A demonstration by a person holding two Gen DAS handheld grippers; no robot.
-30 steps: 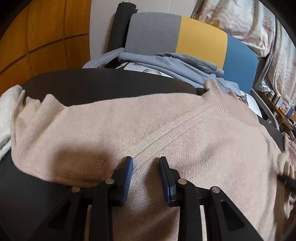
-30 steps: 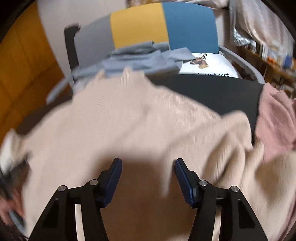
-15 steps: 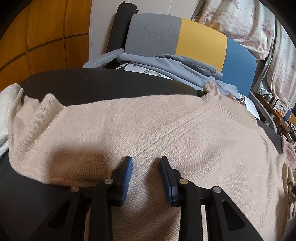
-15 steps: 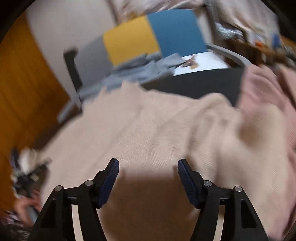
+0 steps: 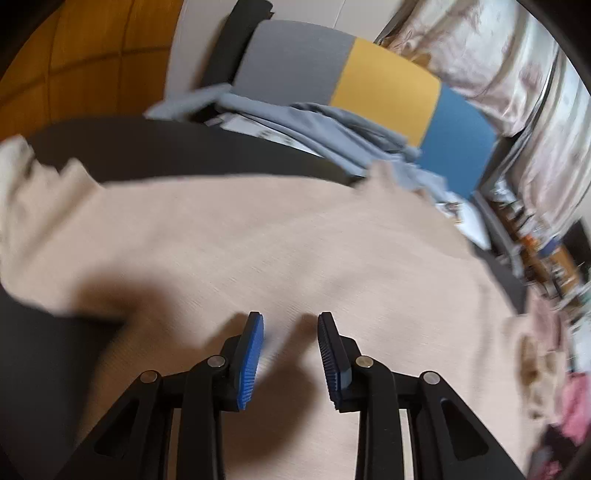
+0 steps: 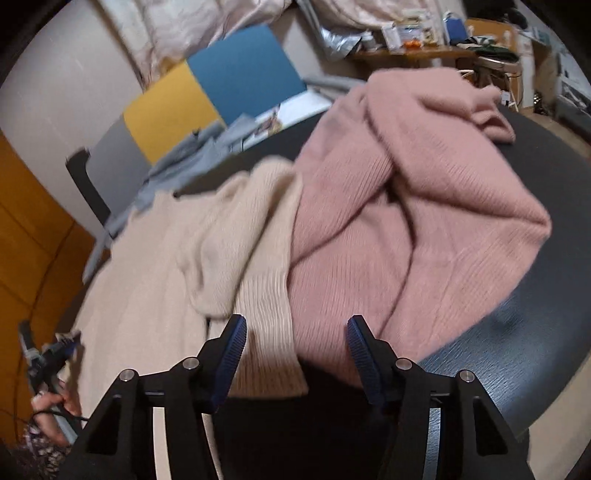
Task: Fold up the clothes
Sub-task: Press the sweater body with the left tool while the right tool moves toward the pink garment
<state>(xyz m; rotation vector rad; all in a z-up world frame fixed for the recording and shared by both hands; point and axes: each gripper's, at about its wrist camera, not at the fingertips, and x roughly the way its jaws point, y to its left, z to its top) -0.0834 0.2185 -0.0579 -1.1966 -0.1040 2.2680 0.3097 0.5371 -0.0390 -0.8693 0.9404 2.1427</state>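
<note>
A beige knit sweater [image 5: 258, 240] lies spread flat on the black table [image 5: 147, 147]. My left gripper [image 5: 290, 315] hovers over its near middle, open, with nothing between the blue pads. In the right wrist view the beige sweater [image 6: 155, 266] ends in a ribbed edge [image 6: 266, 332] that meets a crumpled pink sweater [image 6: 406, 221]. My right gripper [image 6: 295, 319] hangs over that meeting line with its jaws wide and closing, and the pads press on nothing. The left gripper [image 6: 48, 354] and the hand [image 6: 51, 402] holding it show at the lower left.
Behind the table [image 6: 535, 332] stands a chair with a grey, yellow and blue back [image 5: 369, 74], with grey-blue clothes [image 5: 314, 125] piled on it. A white cloth [image 5: 11, 151] lies at the table's left edge. Cluttered shelves [image 6: 424, 33] line the right.
My right gripper swung right and rolled, from over the beige sweater's body to its right edge by the pink sweater. The left gripper shifted a little over the sweater.
</note>
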